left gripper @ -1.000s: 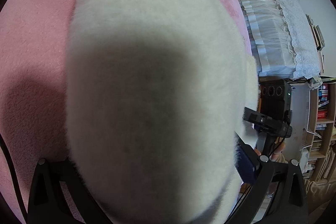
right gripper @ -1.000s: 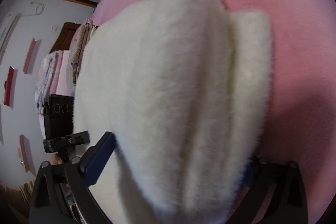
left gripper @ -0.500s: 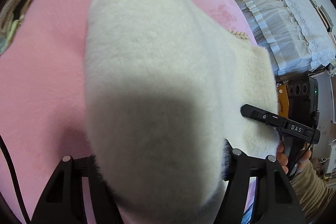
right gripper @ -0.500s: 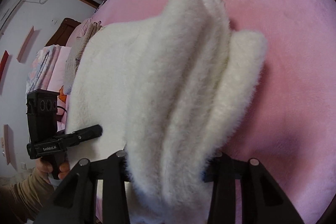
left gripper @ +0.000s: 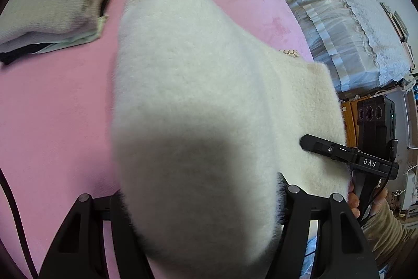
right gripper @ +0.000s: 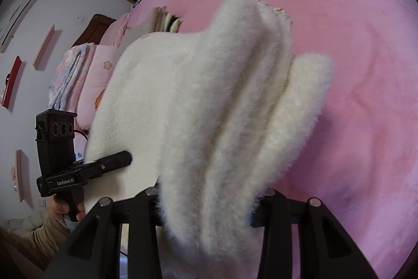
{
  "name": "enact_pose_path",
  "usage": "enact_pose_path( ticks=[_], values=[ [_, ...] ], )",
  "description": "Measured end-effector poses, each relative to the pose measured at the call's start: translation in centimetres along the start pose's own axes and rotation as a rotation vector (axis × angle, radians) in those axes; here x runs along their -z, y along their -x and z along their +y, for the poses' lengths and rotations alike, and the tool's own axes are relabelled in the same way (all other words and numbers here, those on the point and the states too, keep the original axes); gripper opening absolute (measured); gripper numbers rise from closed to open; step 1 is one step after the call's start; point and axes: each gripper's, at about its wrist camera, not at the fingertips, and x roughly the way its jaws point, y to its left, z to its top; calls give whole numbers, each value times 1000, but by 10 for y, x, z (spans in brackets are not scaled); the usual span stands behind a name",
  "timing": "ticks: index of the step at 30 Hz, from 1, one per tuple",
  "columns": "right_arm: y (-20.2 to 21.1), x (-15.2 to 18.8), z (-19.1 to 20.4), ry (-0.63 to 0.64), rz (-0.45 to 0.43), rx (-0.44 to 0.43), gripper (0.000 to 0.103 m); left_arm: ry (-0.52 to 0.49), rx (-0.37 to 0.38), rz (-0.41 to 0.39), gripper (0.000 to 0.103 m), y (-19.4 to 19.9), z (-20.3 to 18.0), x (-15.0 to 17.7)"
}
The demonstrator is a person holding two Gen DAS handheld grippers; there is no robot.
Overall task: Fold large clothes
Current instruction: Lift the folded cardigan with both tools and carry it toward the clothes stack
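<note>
A fluffy white garment (left gripper: pixel 193 85) hangs over a pink bed (left gripper: pixel 52 106), held up by both grippers. My left gripper (left gripper: pixel 201 203) is shut on one edge of it; the fleece hides the fingertips. My right gripper (right gripper: pixel 209 203) is shut on the other edge, where the cloth (right gripper: pixel 209 101) bunches in thick folds. The right gripper also shows in the left wrist view (left gripper: pixel 347 153), clamped on the garment's right edge. The left gripper shows in the right wrist view (right gripper: pixel 86 171) at the garment's left edge.
A folded grey and pale green pile (left gripper: pixel 57 1) lies on the bed at the far left. A lace-covered stack of bedding (left gripper: pixel 347 25) stands beyond the bed's right side. Pink pillows (right gripper: pixel 86 75) and wall shelves (right gripper: pixel 47 46) are to the left.
Both grippers have pulled back and up with the garment, so more of the pink bed and the folded pile have come into view. The garment hangs longer in front of both cameras.
</note>
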Motion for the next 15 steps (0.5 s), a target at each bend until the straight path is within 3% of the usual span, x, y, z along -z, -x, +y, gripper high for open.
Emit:
enact_pose_path(
  ticks=[7, 15],
  values=[
    [-33, -19, 94, 86, 8, -39, 39, 24, -19, -59, 65, 93, 82, -1],
    [-85, -83, 184, 161, -39, -97, 39, 4, -53, -143, 65, 172, 169, -71]
  ],
)
